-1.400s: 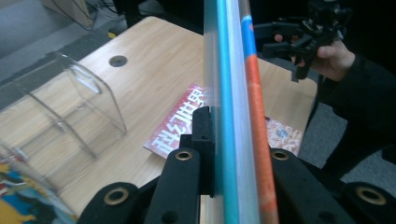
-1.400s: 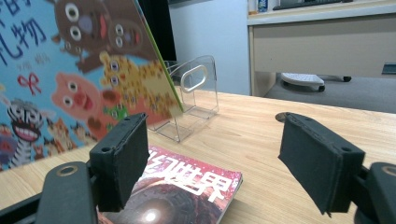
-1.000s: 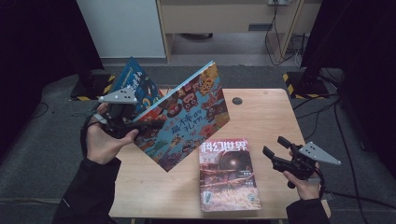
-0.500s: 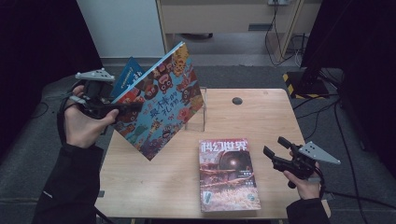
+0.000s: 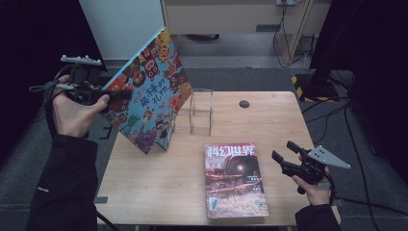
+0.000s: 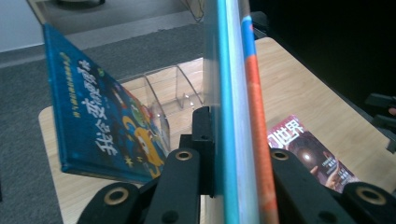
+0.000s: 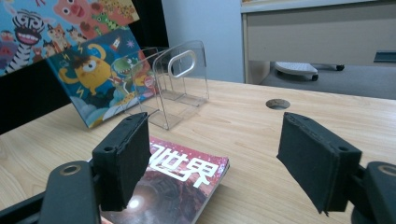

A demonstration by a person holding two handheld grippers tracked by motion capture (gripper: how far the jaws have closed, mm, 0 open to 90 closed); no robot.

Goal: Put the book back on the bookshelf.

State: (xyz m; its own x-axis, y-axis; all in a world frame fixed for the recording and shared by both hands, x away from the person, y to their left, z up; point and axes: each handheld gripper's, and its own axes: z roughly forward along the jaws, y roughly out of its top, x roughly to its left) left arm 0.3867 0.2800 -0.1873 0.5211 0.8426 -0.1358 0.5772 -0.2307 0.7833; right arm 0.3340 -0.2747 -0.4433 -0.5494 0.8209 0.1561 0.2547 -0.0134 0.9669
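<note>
wooden table, clear rack holding blue book, left gripper gripping picture book

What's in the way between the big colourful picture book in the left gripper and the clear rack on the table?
The blue book leans against the clear rack on the near side, between it and the picture book clamped in the left gripper.

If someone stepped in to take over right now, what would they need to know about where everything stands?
Left gripper: shut on the colourful picture book, held up tilted above the table's left edge.
Right gripper: open, holding nothing, hovering beside the magazine.
A blue picture book leans against the clear book stand. The magazine lies flat on the table, near the front.
Done: one book lifted.
Probably left: set the held book into the stand, then the magazine.
</note>
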